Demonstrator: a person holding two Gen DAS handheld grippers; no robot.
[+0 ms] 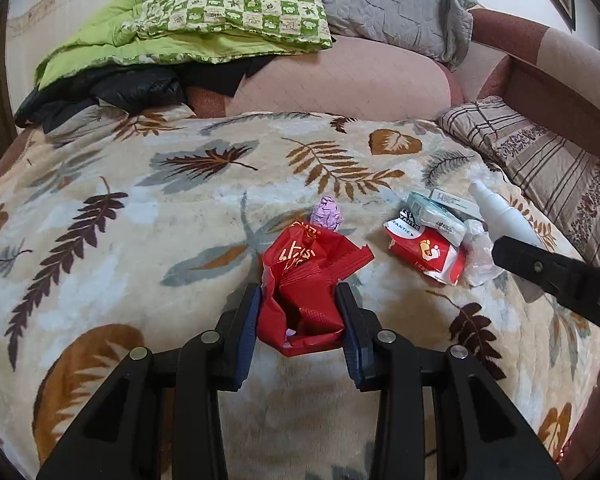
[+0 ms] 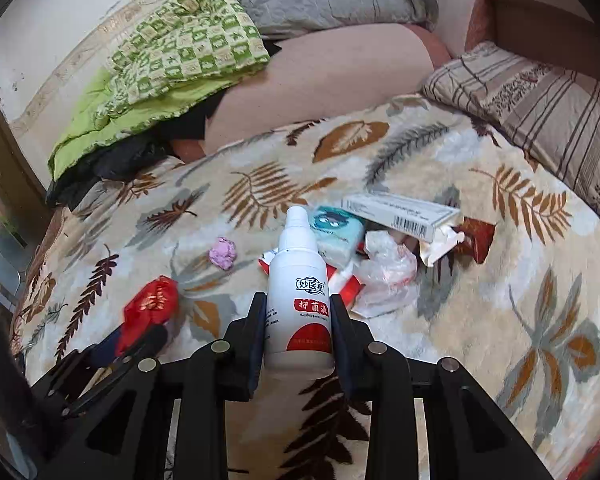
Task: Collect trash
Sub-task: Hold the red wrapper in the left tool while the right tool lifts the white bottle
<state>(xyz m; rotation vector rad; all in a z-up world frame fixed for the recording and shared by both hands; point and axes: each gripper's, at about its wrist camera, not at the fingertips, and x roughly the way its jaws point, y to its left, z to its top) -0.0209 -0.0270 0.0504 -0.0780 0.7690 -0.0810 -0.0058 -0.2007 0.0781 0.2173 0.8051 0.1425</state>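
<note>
While the left hand-held gripper (image 1: 300,304) pinches a red wrapper (image 1: 306,276), the right hand-held gripper (image 2: 299,312) clamps a "妙医皇" spray bottle (image 2: 299,292).

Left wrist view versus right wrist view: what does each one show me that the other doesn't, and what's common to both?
Only the left wrist view shows the left gripper from behind, its pads pinching the red wrapper.

Only the right wrist view shows the spray bottle label, the right gripper closed on its base, and the barcode on the white carton.

Both share the leaf-print blanket, the pink crumpled ball, the clear plastic, the teal packet and the green quilt.
</note>
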